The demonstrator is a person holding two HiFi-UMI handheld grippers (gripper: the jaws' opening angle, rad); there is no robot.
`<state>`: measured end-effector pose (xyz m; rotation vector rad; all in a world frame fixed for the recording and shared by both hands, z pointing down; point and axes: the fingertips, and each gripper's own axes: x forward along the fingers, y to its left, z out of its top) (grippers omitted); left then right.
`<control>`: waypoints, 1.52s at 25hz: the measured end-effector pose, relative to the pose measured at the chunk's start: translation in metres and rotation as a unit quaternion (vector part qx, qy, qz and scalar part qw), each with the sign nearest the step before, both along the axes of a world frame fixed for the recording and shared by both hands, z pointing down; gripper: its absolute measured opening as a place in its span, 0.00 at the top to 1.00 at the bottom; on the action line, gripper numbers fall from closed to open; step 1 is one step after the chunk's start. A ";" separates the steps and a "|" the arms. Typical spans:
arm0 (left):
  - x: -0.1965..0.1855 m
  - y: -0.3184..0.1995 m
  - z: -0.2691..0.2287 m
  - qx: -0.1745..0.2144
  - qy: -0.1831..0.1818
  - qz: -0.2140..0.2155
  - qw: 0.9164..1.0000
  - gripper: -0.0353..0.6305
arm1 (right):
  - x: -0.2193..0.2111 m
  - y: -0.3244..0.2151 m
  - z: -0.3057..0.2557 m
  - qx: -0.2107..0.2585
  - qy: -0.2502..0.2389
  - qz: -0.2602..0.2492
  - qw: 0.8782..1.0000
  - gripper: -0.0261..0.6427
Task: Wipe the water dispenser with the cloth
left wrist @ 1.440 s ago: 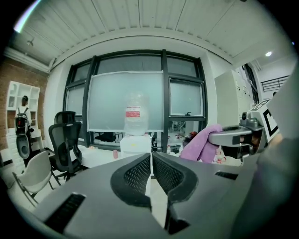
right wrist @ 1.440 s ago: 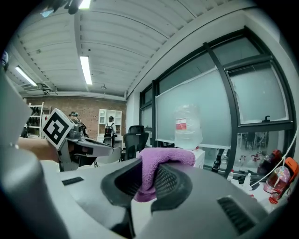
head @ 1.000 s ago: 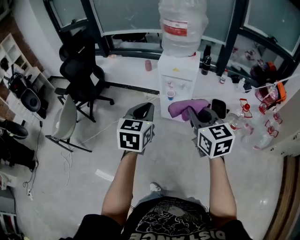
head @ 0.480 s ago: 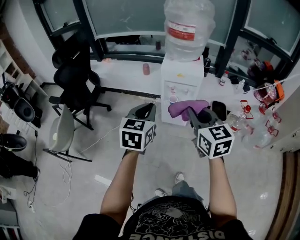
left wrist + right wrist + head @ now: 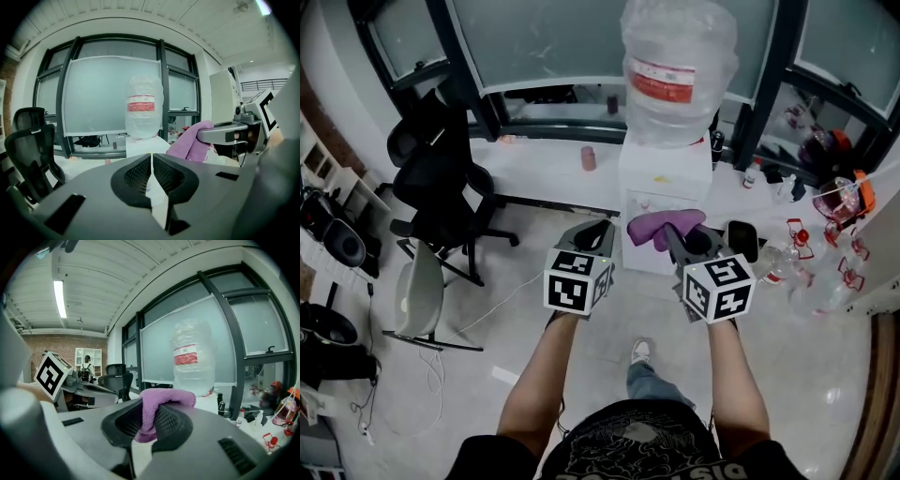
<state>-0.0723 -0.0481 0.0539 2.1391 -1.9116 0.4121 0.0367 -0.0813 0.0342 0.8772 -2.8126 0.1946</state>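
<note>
There, the purple cloth [image 5: 158, 402] was pinched in your right hand-held gripper [image 5: 673, 234], bunched over its jaws just in front of the white water dispenser [image 5: 662, 184], below the big clear bottle [image 5: 678, 70] on top. Your left hand-held gripper [image 5: 151, 171] hung beside it, jaws pressed almost together on nothing. A black office chair [image 5: 439, 176] stood off to your left.

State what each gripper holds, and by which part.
Right gripper: purple cloth, pinched at a bunched fold. Left gripper: nothing, jaws together.
</note>
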 end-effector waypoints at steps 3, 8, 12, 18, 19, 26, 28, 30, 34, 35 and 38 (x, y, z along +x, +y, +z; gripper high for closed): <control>-0.016 -0.039 -0.002 0.001 -0.002 -0.007 1.000 0.89 | -0.015 -0.037 0.001 -0.003 0.001 -0.005 1.000 0.89; -0.024 -0.102 -0.001 -0.005 -0.012 -0.001 1.000 0.89 | -0.028 -0.100 0.002 -0.016 -0.010 -0.001 1.000 0.89; -0.032 -0.134 0.008 -0.012 -0.016 0.000 1.000 0.89 | -0.039 -0.130 0.014 -0.032 -0.012 -0.003 0.999 0.89; -0.046 -0.156 0.034 -0.033 -0.021 0.024 0.999 0.89 | -0.064 -0.151 0.044 -0.064 -0.010 0.010 0.998 0.89; -0.050 -0.158 0.040 -0.036 -0.023 0.029 0.999 0.89 | -0.070 -0.153 0.051 -0.068 -0.011 0.013 0.998 0.89; -0.091 -0.178 0.060 -0.038 -0.021 0.069 0.997 0.89 | -0.117 -0.168 0.085 -0.097 -0.022 0.061 0.993 0.89; -0.102 -0.183 0.067 -0.038 -0.018 0.081 0.996 0.89 | -0.131 -0.172 0.097 -0.113 -0.034 0.076 0.990 0.89; -0.110 -0.187 0.073 -0.036 -0.014 0.094 0.995 0.89 | -0.143 -0.176 0.107 -0.133 -0.058 0.091 0.985 0.89; -0.123 -0.194 0.083 -0.031 -0.008 0.110 0.993 0.89 | -0.164 -0.184 0.125 -0.156 -0.095 0.112 0.977 0.89; -0.126 -0.195 0.085 -0.030 -0.005 0.114 0.993 0.89 | -0.168 -0.186 0.130 -0.158 -0.099 0.116 0.976 0.89; -0.131 -0.196 0.090 -0.027 -0.003 0.125 0.992 0.89 | -0.176 -0.190 0.144 -0.165 -0.107 0.127 0.972 0.89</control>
